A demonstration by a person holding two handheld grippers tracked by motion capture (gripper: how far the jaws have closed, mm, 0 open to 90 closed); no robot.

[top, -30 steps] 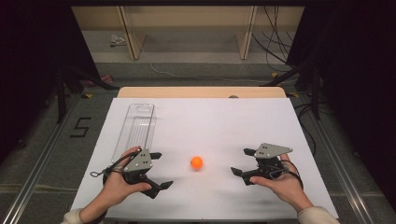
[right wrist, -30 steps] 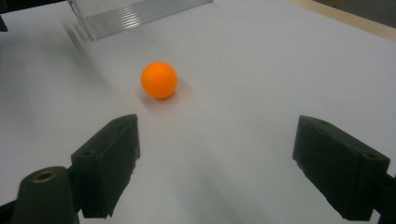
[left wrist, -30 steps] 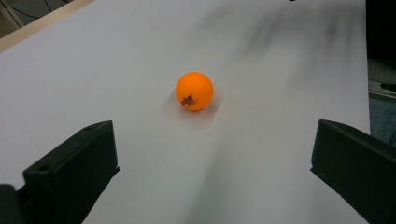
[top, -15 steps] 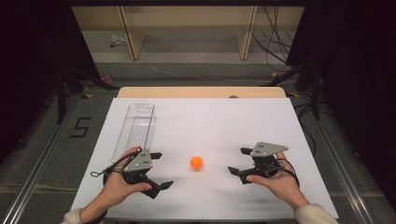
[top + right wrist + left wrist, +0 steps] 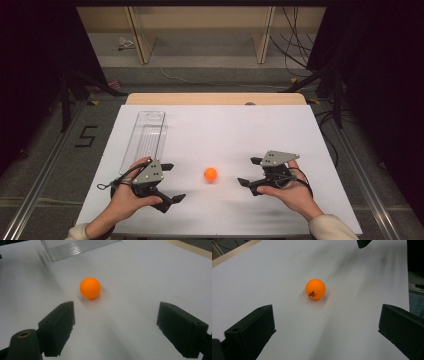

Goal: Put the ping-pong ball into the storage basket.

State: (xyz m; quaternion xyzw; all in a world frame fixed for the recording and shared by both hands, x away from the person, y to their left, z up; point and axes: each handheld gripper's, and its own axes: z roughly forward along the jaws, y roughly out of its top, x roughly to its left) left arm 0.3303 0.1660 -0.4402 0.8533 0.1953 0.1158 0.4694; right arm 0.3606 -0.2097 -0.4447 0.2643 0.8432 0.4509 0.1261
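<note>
Both tools [image 5: 170, 182] wide apart, empty

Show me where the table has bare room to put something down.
Most of the white table is bare: the far half right of the clear tray, and the right edge beyond the right gripper. It's tightest near the front, where the orange ball sits between the left gripper and the right one.

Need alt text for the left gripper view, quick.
An orange table tennis ball with small printed markings rests on the white table, ahead of the left gripper, whose two black jaws stand wide apart, touching nothing.
</note>
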